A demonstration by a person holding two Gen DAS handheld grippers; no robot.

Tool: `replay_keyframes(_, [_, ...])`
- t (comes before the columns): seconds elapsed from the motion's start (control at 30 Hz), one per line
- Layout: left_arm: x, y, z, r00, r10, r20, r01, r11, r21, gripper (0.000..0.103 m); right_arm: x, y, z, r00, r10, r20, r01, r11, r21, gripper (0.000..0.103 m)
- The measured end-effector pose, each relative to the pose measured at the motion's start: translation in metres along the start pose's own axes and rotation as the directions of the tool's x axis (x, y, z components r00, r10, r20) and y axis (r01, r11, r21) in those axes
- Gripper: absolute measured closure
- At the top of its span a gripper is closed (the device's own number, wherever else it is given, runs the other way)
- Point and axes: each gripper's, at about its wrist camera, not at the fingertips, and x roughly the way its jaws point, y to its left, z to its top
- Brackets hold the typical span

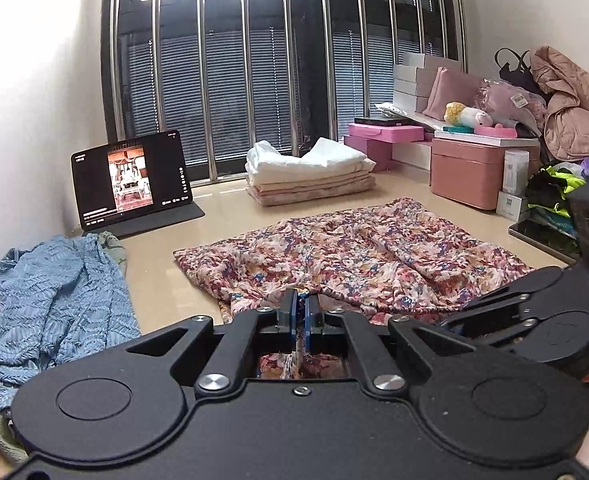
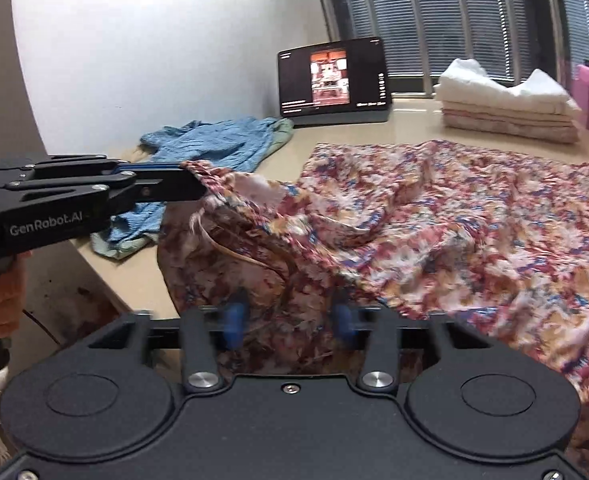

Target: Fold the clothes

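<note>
From the left wrist, the left gripper (image 1: 303,312) sits nearest, its blue pads pinched together on an edge of the floral garment (image 1: 358,252), which lies spread on the beige floor (image 1: 222,216). A blue top (image 1: 58,296) lies to the left.

From the right wrist, the right gripper (image 2: 290,318) stands apart over the cloth's near edge, gripping nothing. A tablet (image 2: 332,80) stands behind.

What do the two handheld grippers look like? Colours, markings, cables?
Both are matte black plastic. The left gripper has two round raised discs on its body, silver pivot bolts on scissor-style linkage arms, and blue pads on the jaws. The right gripper is built the same, with blue pads. In the right wrist view, the left unit's side reads "GenRobot.AI" in grey above a pistol grip. No cables or sleeves visible.
</note>
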Motion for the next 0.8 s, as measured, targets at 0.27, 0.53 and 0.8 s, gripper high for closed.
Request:
replay_keyframes(0.27, [-0.004,-0.002,-0.003,1.0,-0.023,-0.011,0.023,1.0,0.0,0.099,0.025,0.01,0.013,0.988,-0.114,0.102,0.121,0.991,-0.058,0.103])
replay_keyframes(0.53, [-0.004,0.001,-0.013,0.999,-0.023,-0.041,0.022,1.0,-0.021,0.099,0.036,0.006,0.004,0.981,-0.162,0.108,0.168,0.985,-0.05,0.099])
replay_keyframes(0.8, [-0.002,0.002,-0.021,0.998,-0.029,-0.058,0.027,0.998,-0.049,0.099,0.02,-0.012,0.002,0.976,-0.159,0.148,0.159,0.987,0.013,0.058])
